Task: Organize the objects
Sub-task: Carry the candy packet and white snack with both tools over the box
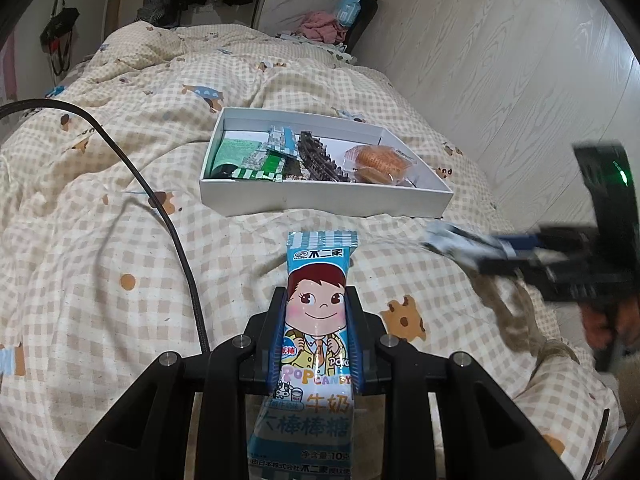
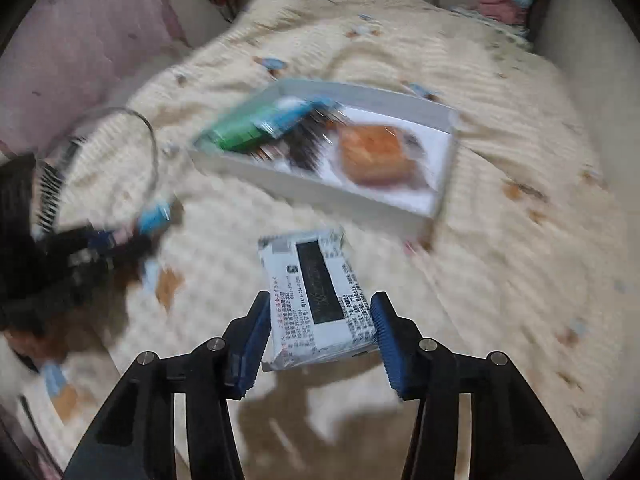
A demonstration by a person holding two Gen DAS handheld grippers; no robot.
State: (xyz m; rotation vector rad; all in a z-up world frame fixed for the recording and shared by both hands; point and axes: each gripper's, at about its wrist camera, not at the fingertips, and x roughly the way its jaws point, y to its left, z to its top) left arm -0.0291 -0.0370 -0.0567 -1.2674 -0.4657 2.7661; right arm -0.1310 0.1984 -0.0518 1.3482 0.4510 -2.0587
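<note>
White box point(image 1: 320, 200) ahead of both grippers already holding several snacks, with blue lollipop packet point(image 1: 318, 320) clamped in left gripper point(image 1: 318, 344) and grey packet point(image 2: 316, 300) pinched by right gripper point(image 2: 320, 336), both left to place.

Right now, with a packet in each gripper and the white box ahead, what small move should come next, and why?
Probably carry the right gripper forward and over the white box. The white snack packet sits between its fingers, and the box has bare floor beside the orange pastry. The left gripper already clamps the lollipop packet and can wait.
</note>
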